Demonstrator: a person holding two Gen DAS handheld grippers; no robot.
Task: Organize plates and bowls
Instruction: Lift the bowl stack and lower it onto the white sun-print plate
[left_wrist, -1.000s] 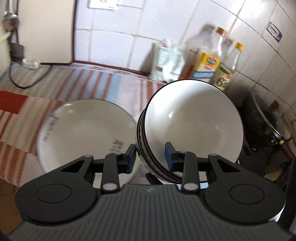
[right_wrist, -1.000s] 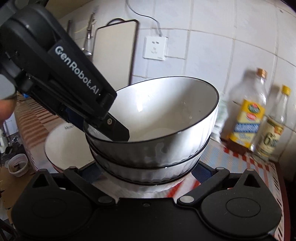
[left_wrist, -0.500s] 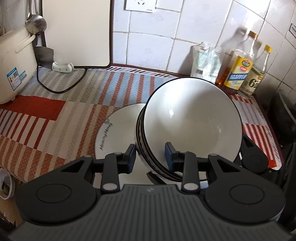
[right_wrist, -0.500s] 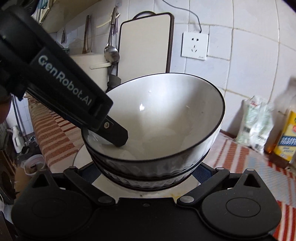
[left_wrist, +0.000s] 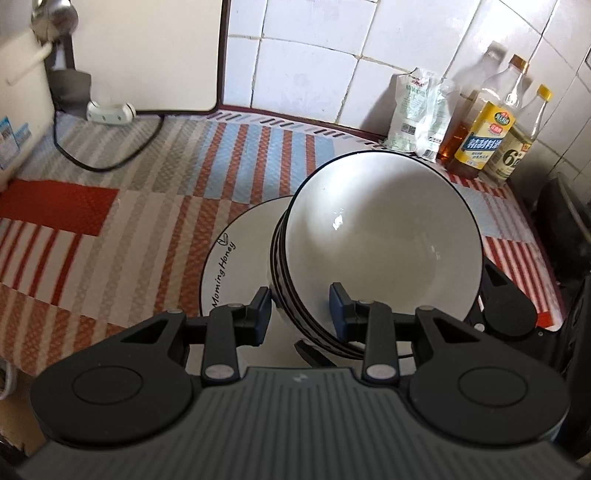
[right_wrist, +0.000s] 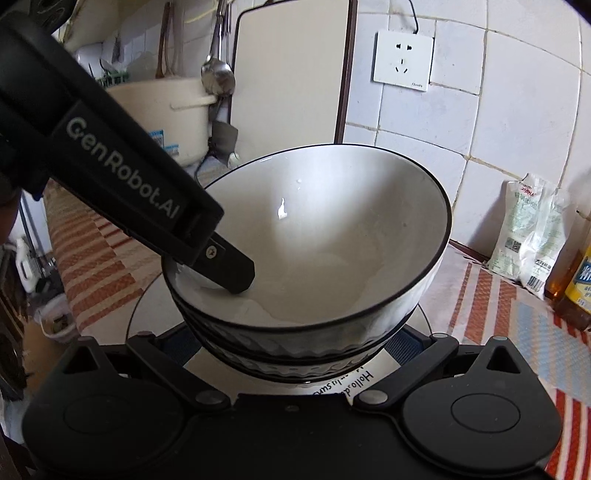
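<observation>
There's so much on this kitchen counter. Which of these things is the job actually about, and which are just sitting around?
Part of the job:
- stack of bowls, pinched at the rim by the left gripper, with the right gripper around its base
- plate under the stack

Just lying about:
- bottles
- white packet
- cutting board
- rice cooker
- ladle
- wall socket

- Stack of bowls (right_wrist: 332, 258), white with dark rims, is sitting tilted over a white plate (right_wrist: 373, 380) bearing printed lettering.
- Left gripper (right_wrist: 232, 275) is reaching in from upper left; one finger (right_wrist: 225, 266) is lying inside the top bowl against its wall.
- Right gripper (right_wrist: 295, 350) is flanking the stack's base; contact is hidden.
</observation>
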